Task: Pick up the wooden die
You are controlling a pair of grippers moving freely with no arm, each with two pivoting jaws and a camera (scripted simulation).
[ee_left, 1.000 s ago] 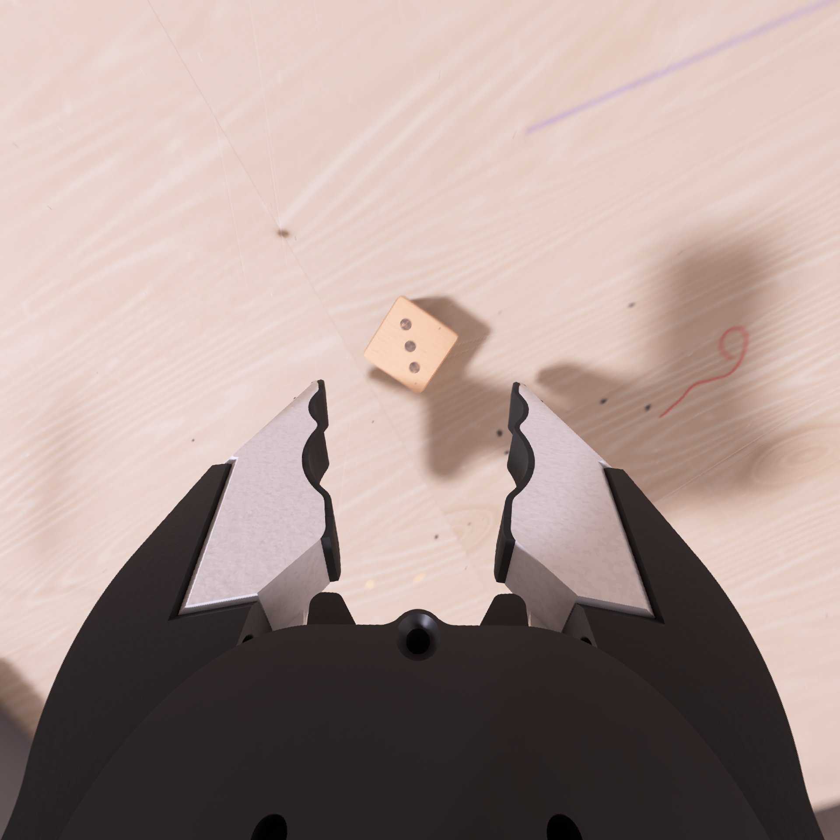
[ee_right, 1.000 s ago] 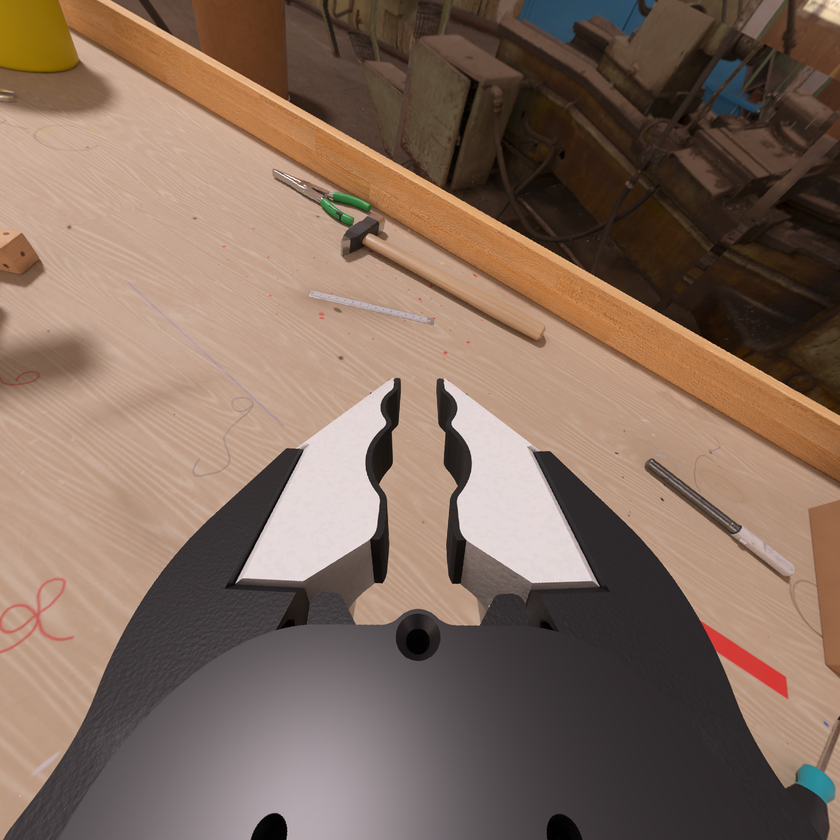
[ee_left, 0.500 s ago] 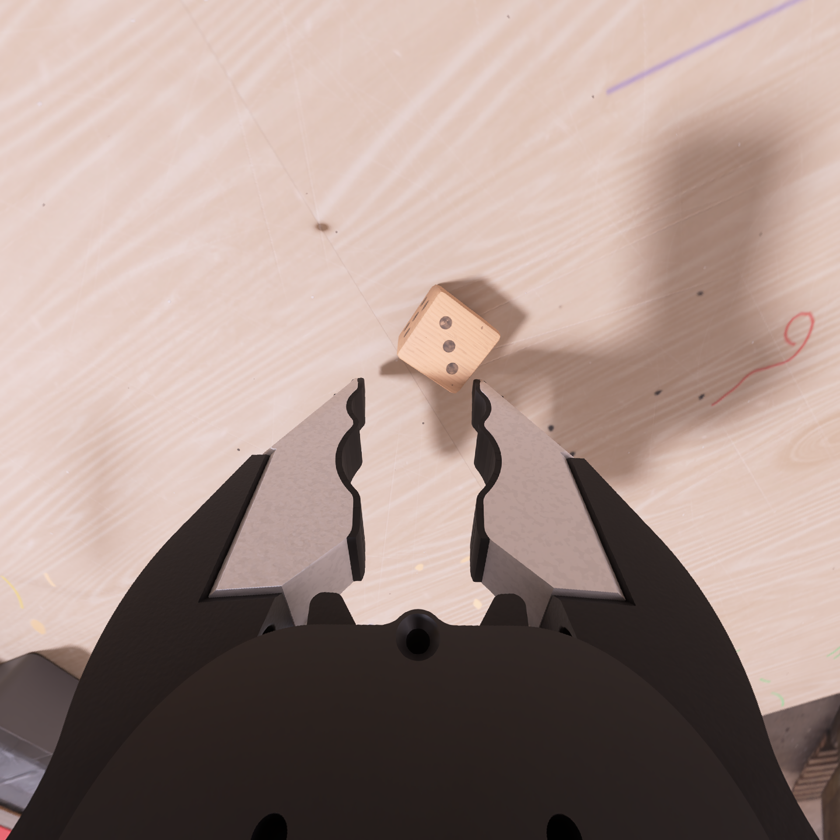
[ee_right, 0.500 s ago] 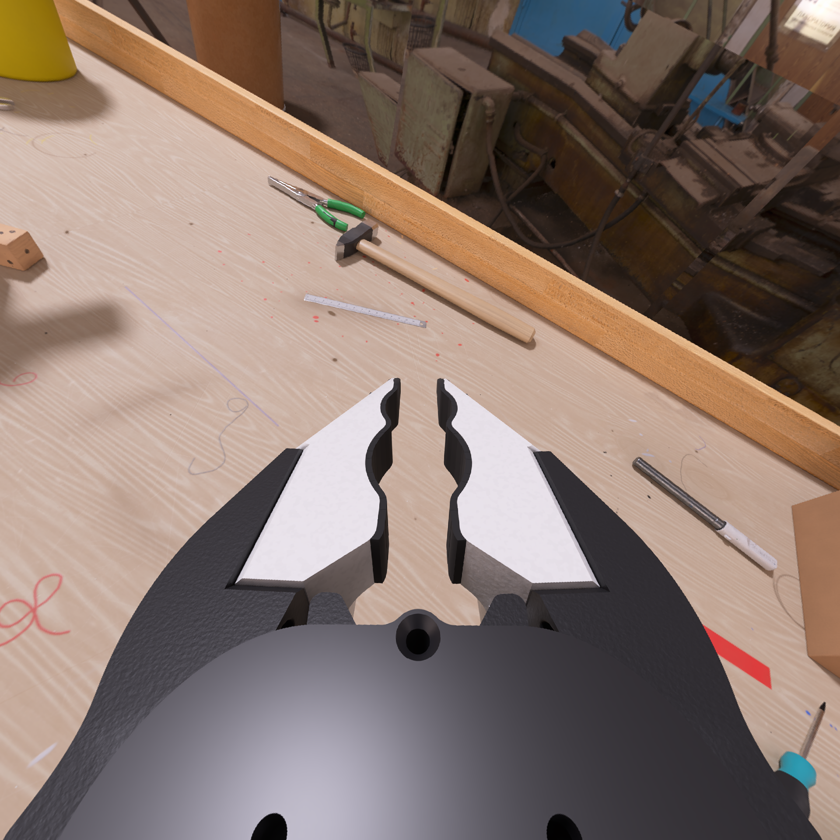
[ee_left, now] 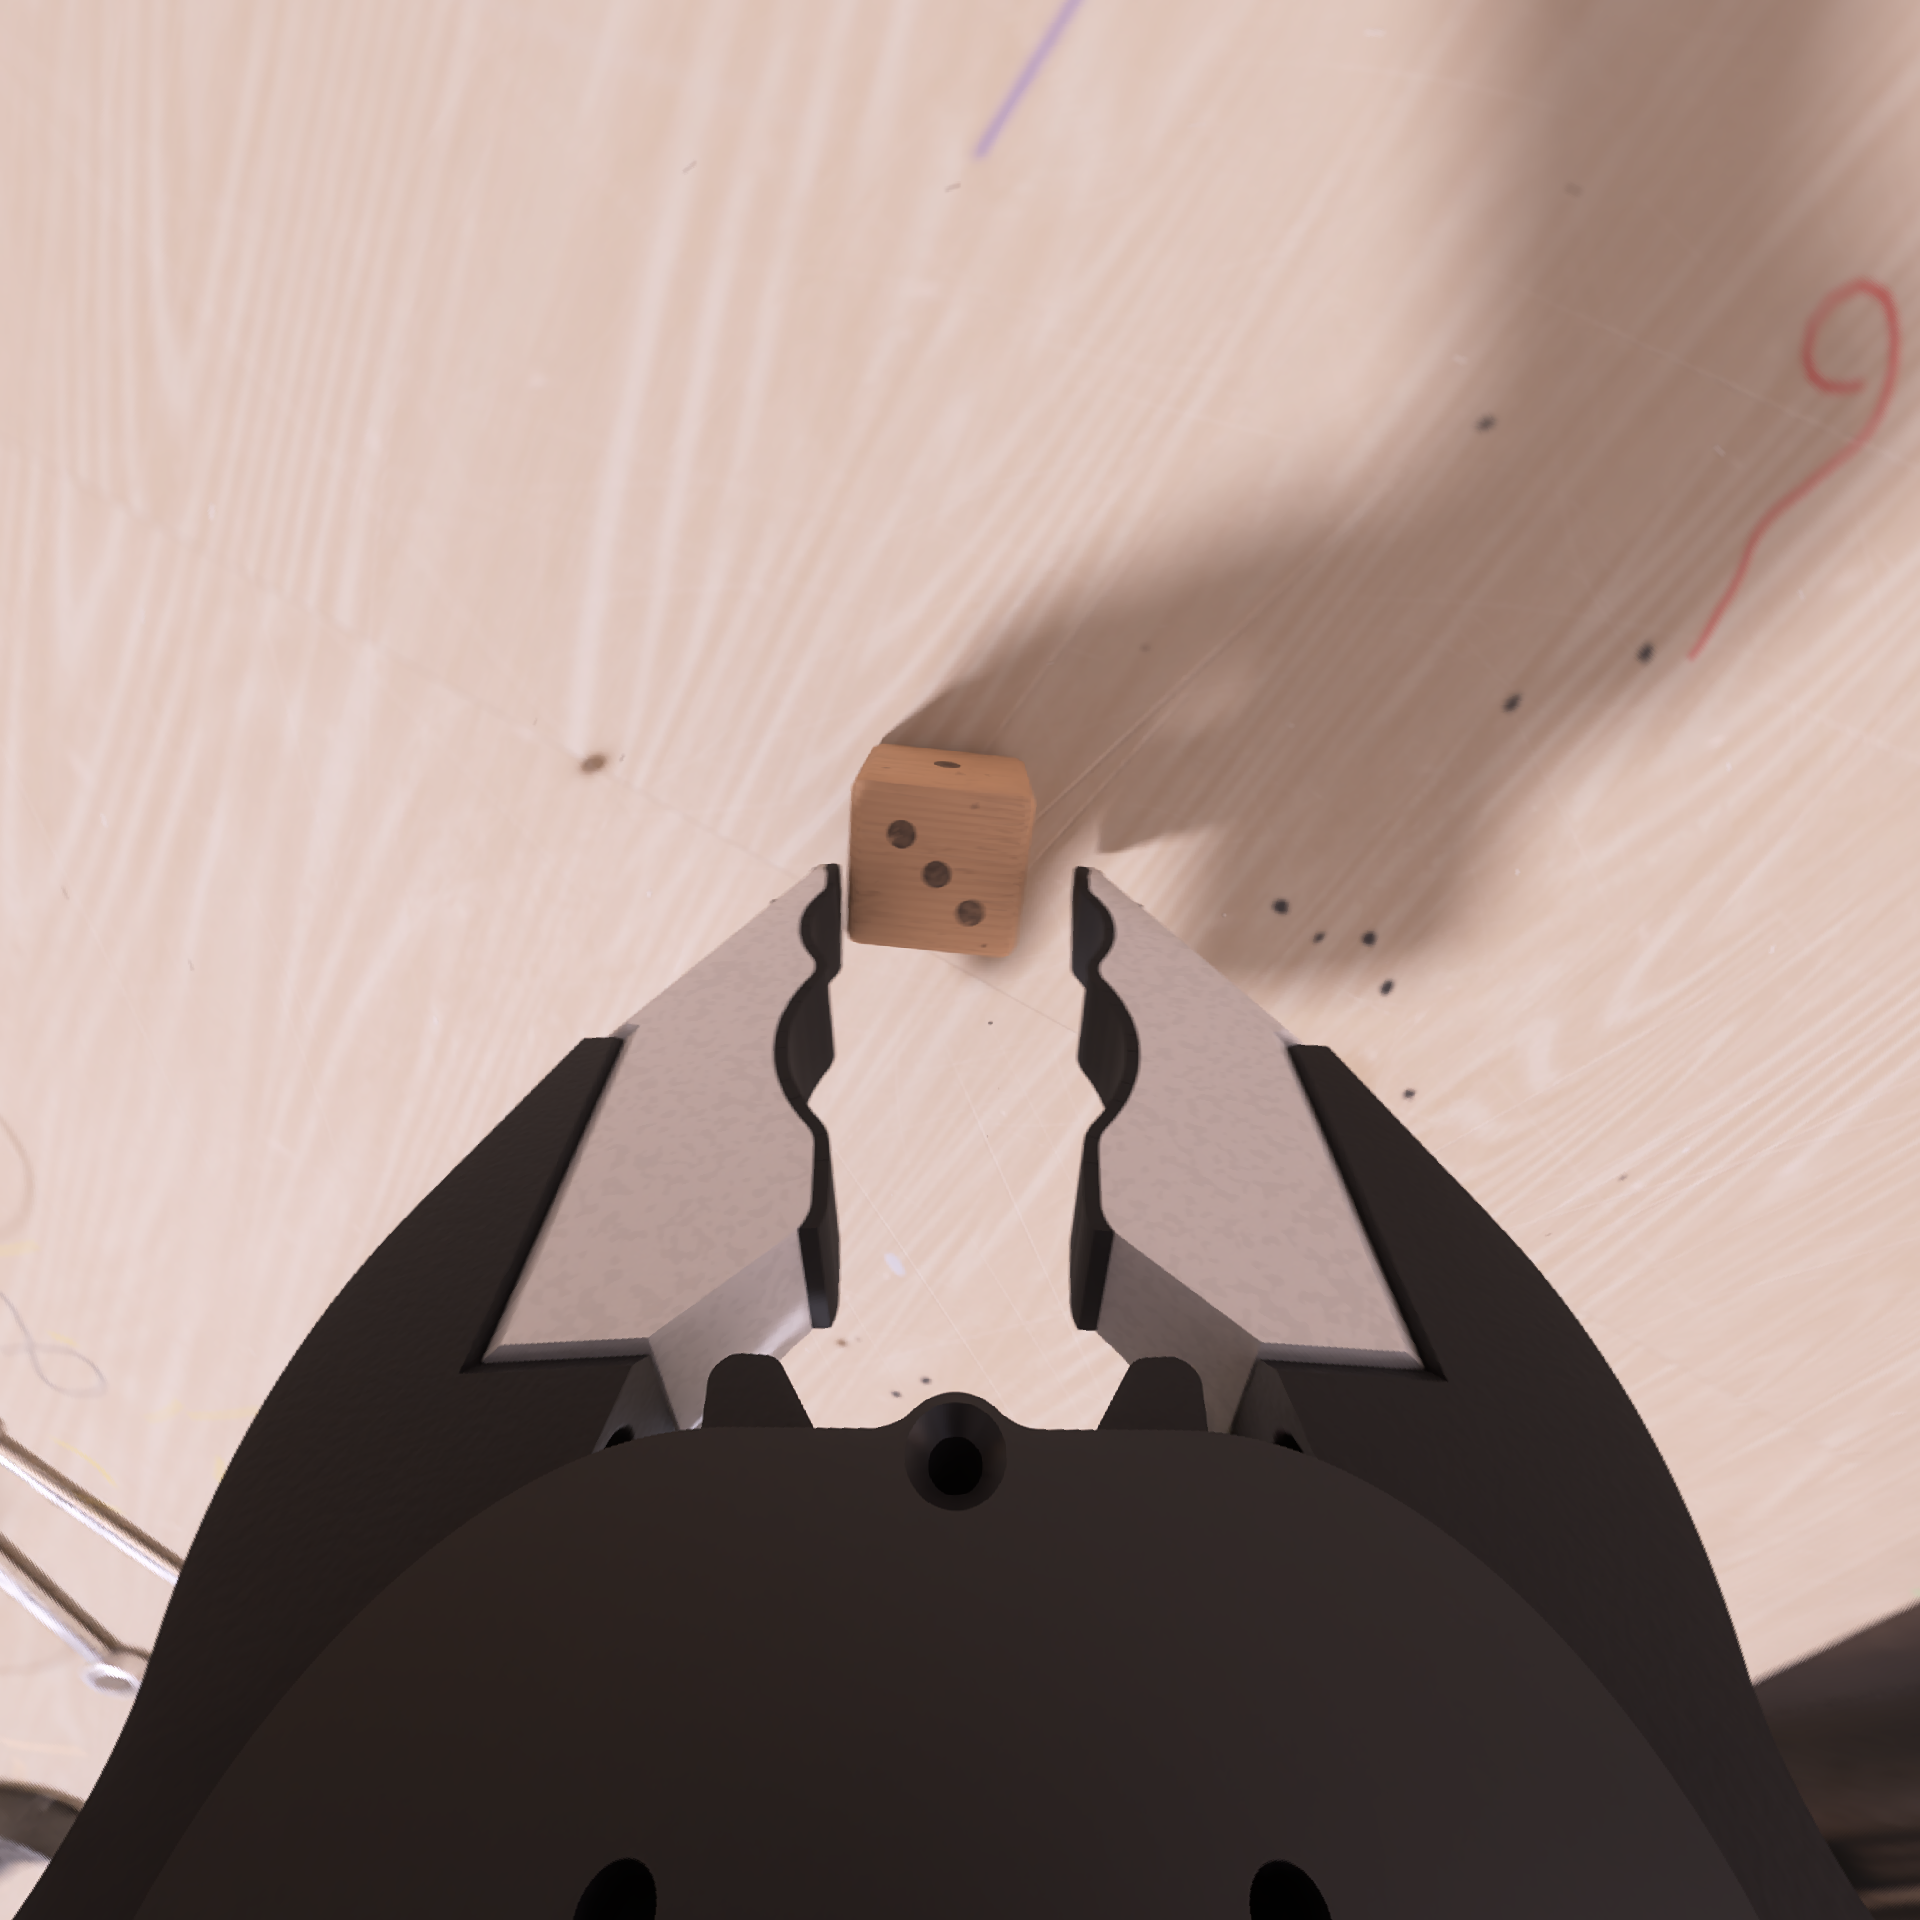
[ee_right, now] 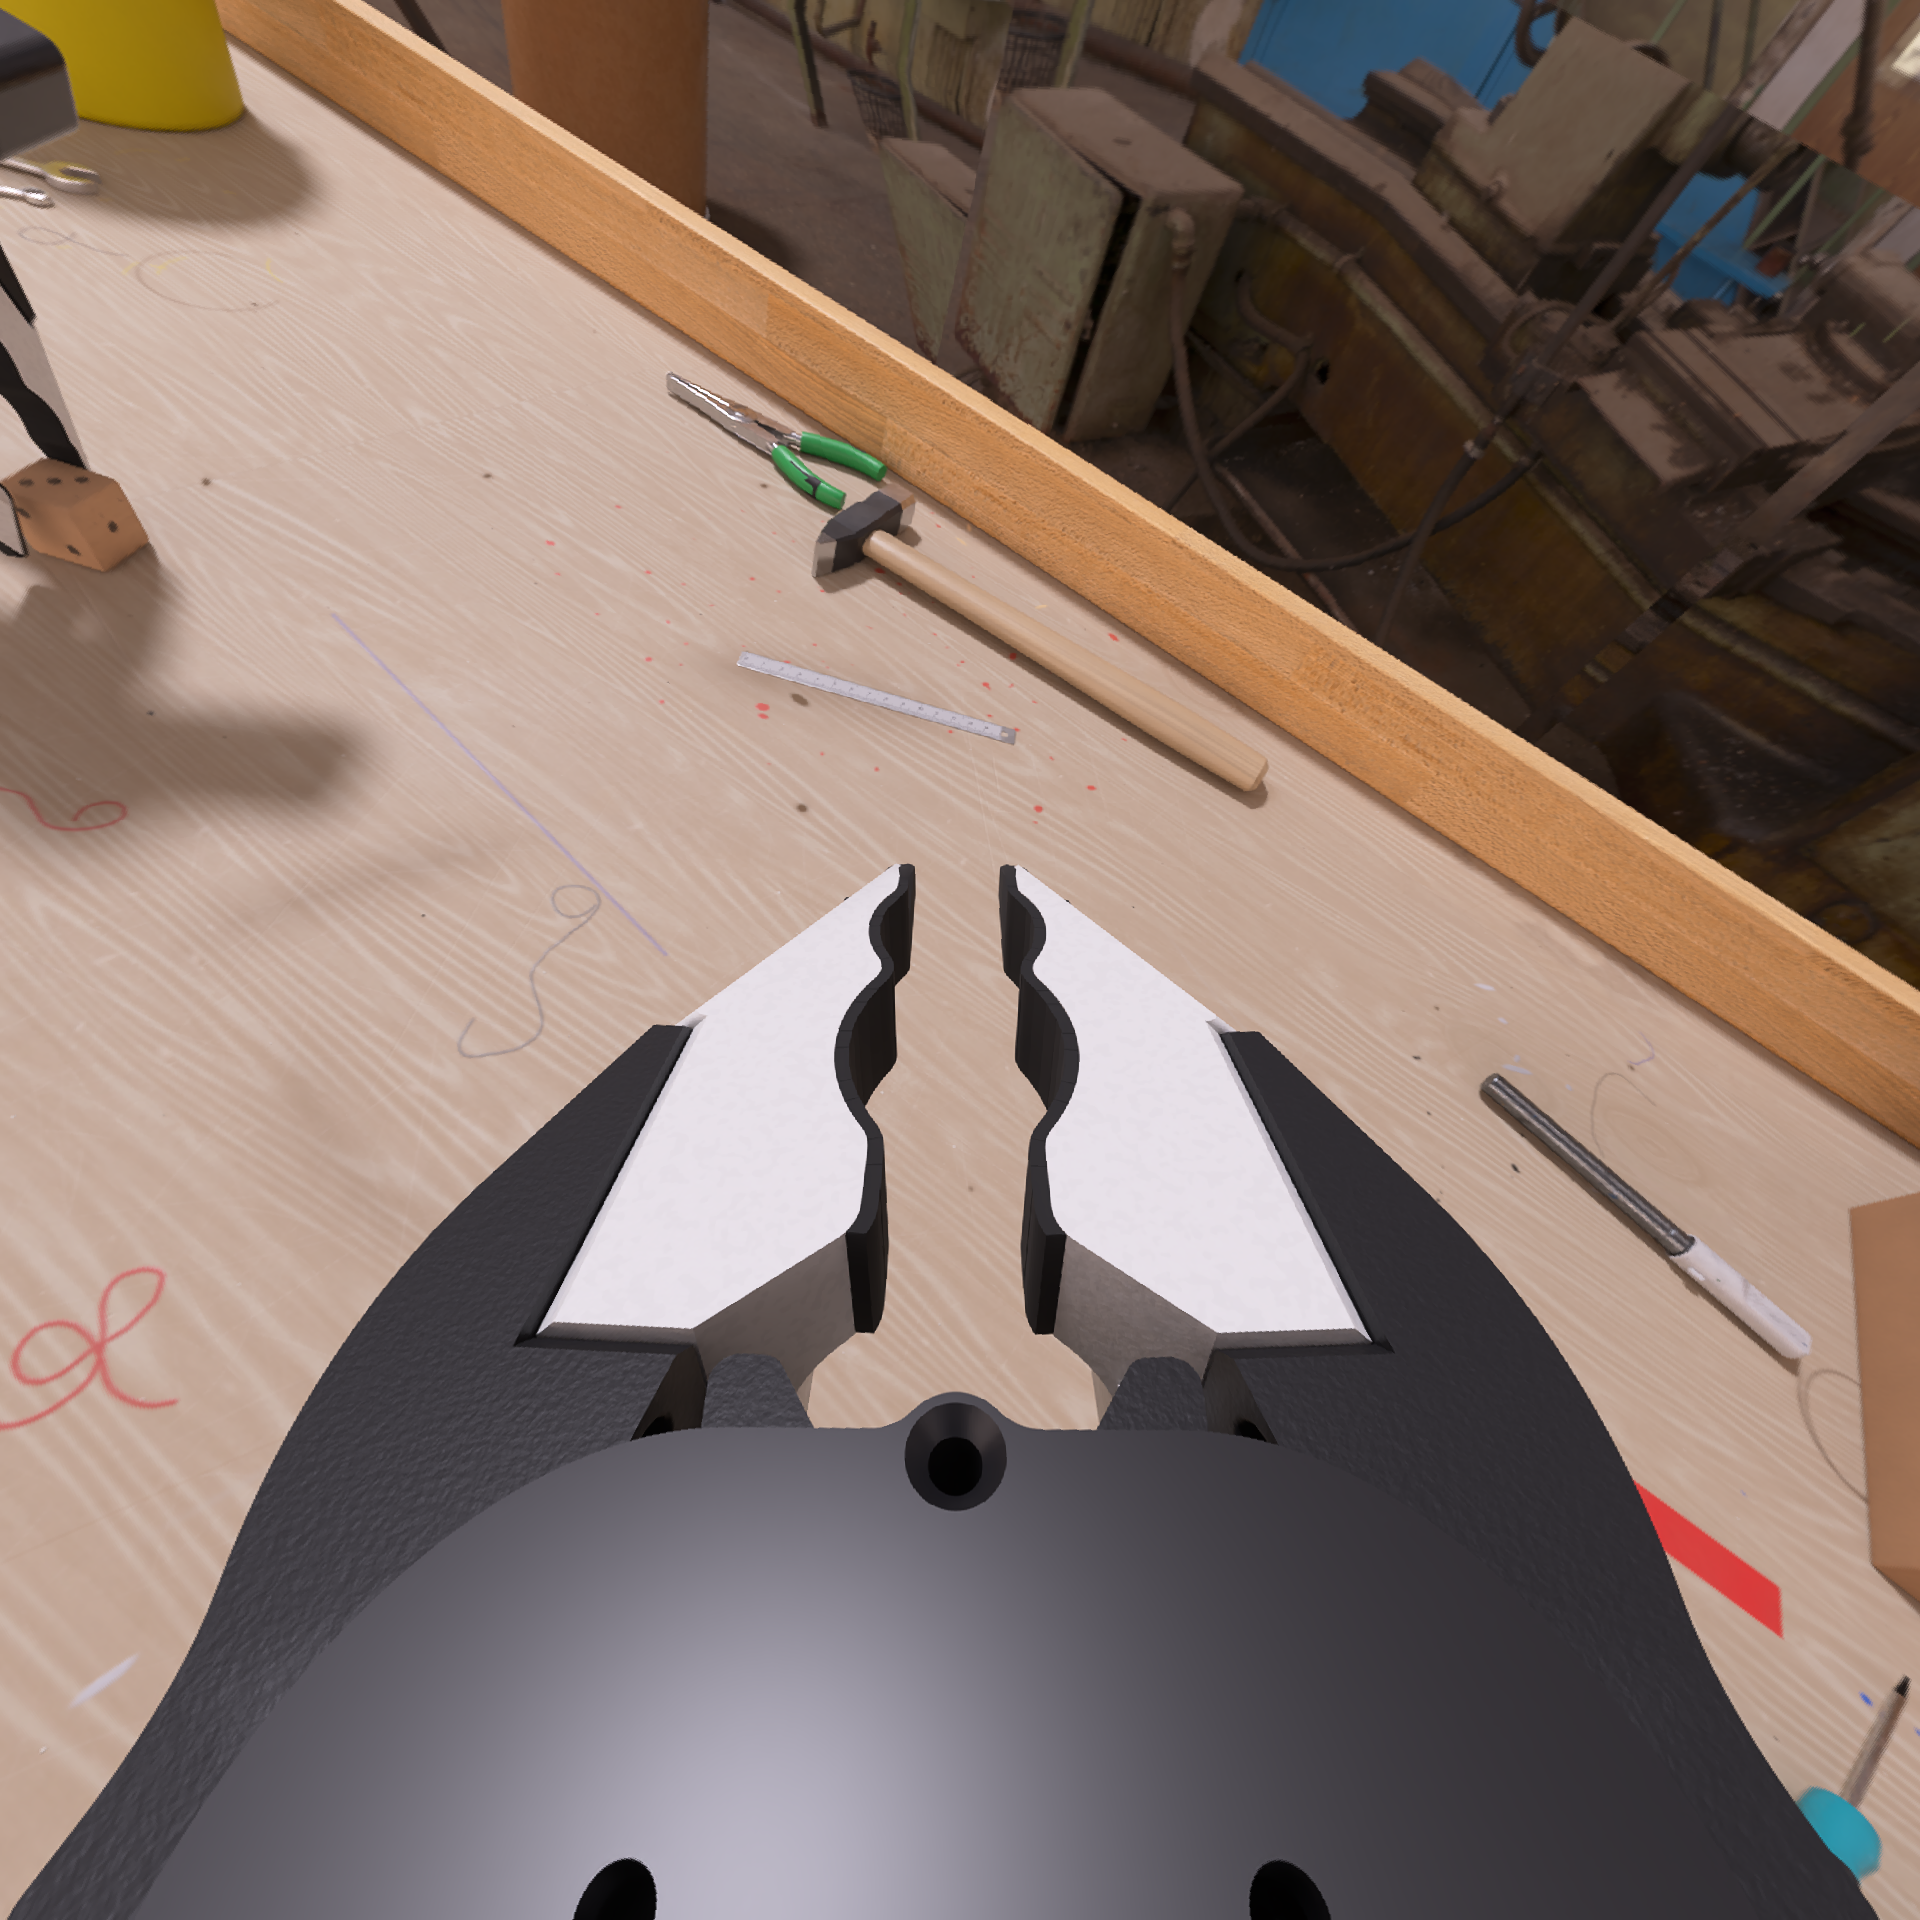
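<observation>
The wooden die (ee_left: 940,847) rests on the pale wooden table, its three-pip face towards my left wrist view. My left gripper (ee_left: 956,883) is open, low over the table, and its fingertips reach the die's near edge; the left fingertip (ee_left: 821,899) is next to the die's left side, and a gap shows on the right. The die also shows at the far left of the right wrist view (ee_right: 73,514), with the left gripper's fingers (ee_right: 26,395) beside it. My right gripper (ee_right: 956,883) hovers empty, its jaws a narrow gap apart.
A hammer (ee_right: 1039,644), green-handled pliers (ee_right: 800,452), a steel ruler (ee_right: 873,696) and a metal rod (ee_right: 1642,1210) lie near the table's raised wooden rim (ee_right: 1143,540). A yellow container (ee_right: 156,62) stands far left. A teal screwdriver (ee_right: 1849,1829) and brown board (ee_right: 1891,1382) lie at right.
My left gripper has narrowed its jaws, tilted lower and moved forward until its fingertips reach the die. The right gripper has barely shifted and its jaws are unchanged.
</observation>
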